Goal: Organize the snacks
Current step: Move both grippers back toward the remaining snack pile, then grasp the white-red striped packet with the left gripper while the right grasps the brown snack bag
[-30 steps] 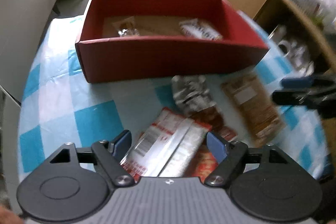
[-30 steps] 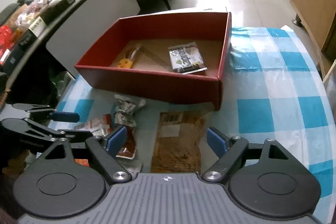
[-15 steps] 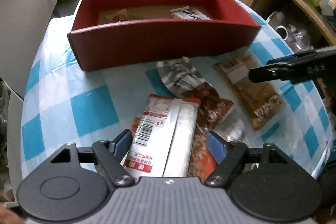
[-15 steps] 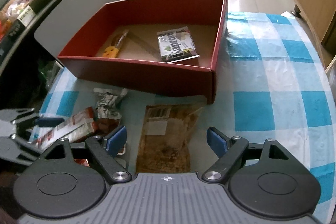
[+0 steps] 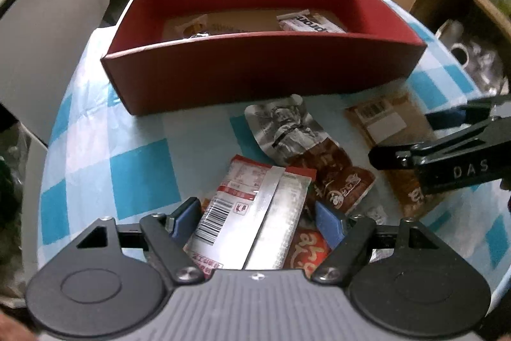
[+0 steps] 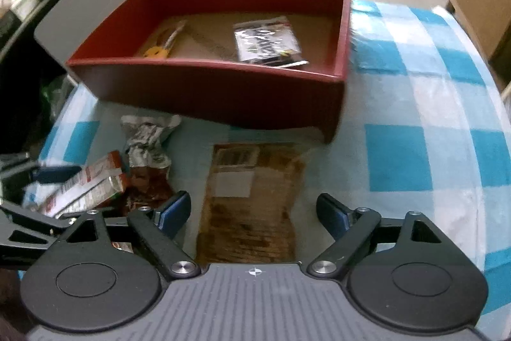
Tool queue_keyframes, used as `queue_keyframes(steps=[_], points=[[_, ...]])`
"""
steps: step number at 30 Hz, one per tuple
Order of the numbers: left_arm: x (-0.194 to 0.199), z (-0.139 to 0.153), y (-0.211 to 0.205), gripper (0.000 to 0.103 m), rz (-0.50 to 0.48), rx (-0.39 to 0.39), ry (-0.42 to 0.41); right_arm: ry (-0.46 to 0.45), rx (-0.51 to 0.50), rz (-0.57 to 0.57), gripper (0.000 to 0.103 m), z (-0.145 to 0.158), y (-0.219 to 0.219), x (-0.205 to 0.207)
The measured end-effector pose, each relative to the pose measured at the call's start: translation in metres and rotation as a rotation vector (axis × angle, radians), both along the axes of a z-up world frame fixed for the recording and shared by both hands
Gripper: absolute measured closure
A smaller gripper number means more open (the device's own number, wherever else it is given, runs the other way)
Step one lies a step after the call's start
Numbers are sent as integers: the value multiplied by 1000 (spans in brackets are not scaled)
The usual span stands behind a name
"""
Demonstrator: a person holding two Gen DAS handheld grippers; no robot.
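Note:
A red cardboard box (image 5: pixel 255 75) (image 6: pixel 207 91) stands at the back of the table and holds a black-and-white packet (image 6: pixel 265 42) and a yellow snack (image 6: pixel 159 48). In front of it lie loose packets. My left gripper (image 5: pixel 258 218) (image 6: pixel 86 189) is open low over a red, white and silver packet (image 5: pixel 255 213) (image 6: pixel 80 184), which lies between its fingers; I see no pad pressing on it. A silver and dark brown packet (image 5: pixel 287 130) (image 6: pixel 147 146) lies just beyond. My right gripper (image 6: pixel 254 213) (image 5: pixel 402 136) hangs over a flat brown packet (image 6: pixel 252 197) (image 5: pixel 386 120), jaws opening, not touching it.
An orange packet (image 5: pixel 306 251) lies under the red and white one. The blue-checked tablecloth (image 6: pixel 399 155) covers a round table whose edge runs close on the left and right. A grey cabinet (image 5: pixel 48 31) stands at the left. A mug (image 5: pixel 458 53) sits off to the right.
Both grippers have come lower and closer to the packets. The right jaws stand wider than before. The left fingers now straddle the red and white packet.

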State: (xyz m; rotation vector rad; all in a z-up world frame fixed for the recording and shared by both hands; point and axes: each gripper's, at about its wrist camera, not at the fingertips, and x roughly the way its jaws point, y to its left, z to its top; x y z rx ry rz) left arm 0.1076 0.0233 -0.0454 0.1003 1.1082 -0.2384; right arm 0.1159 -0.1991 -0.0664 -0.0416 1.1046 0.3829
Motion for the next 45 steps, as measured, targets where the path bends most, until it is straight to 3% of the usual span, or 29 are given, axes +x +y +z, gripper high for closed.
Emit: queue_keyframes(steps=[4,8,10,14,18,21,25,28,38,45], points=[[-1,-4,0,31,-16,28,-15,-11,-66,48,0,-7,13,-7],[0,-7,3,26,-9,22,-18,-28,-65,55,0,-9,11,-12],[0,-9,4,16,-5,41,-27,-46,-69,73,0,-10,10,-15],[2,-10,14,16,27,32,-24,-82,-142,150,0,-15,19,-24],[-3,-4,17,42,17,46,-30,-77,-148,123,2,-12,17,-23],[-7,0,19,49,11,35,-15,-77,-148,104,10,-9,16,-27],[-14,5,20,55,-9,-35,13,-83,-132,75,30,-2,12,-36],[-20,6,18,57,-20,-60,28,-58,-91,39,37,1,1,-42],[-21,10,20,58,-13,-85,32,-40,-46,-29,42,2,-17,-60],[-20,15,21,60,-6,-104,27,-52,4,-15,42,10,-13,-61]])
